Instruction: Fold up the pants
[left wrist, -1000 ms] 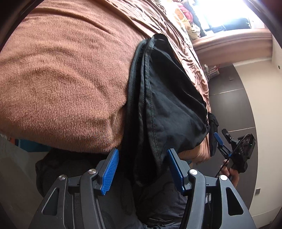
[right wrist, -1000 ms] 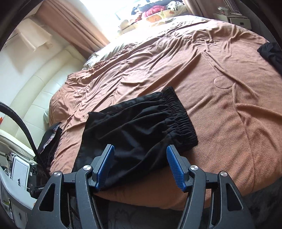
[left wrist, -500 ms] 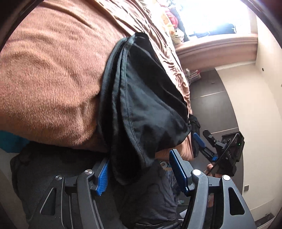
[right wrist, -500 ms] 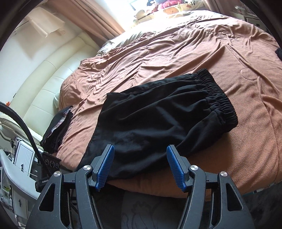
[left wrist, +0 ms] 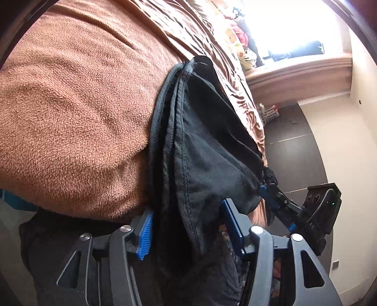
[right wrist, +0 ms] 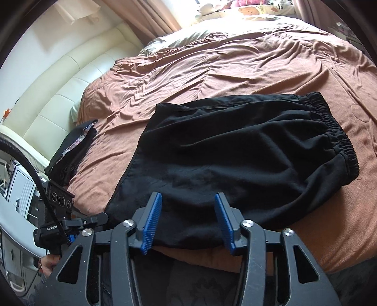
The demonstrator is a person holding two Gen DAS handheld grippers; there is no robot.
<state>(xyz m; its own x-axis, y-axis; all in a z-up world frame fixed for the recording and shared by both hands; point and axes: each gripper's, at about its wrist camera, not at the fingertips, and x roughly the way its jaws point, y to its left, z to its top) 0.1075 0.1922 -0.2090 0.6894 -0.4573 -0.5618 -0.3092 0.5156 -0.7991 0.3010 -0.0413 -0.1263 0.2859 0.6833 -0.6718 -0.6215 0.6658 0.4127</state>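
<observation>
Black pants (right wrist: pixel 247 153) lie flat on a brown blanket (right wrist: pixel 235 58), elastic waistband to the right. In the right wrist view my right gripper (right wrist: pixel 187 221) hovers at the pants' near edge. Its jaws are closing, the cloth edge lies between the blue pads, and they do not pinch it. In the left wrist view the pants (left wrist: pixel 212 153) drape over the bed edge. My left gripper (left wrist: pixel 188 230) is closing with the hanging hem between its pads; a gap still shows. The right gripper's blue finger (left wrist: pixel 271 197) shows at the pants' far corner.
A second dark garment with patterned trim (right wrist: pixel 73 150) lies at the bed's left edge. A cream padded headboard (right wrist: pixel 59 89) stands behind it. Pillows and soft toys (right wrist: pixel 259 9) sit at the far side. Dark floor (left wrist: pixel 294 153) and a pale wall lie beyond the bed.
The right gripper has slid left along the bed edge and closer to the pants, and its jaws have narrowed. The left jaws have narrowed around the hanging hem.
</observation>
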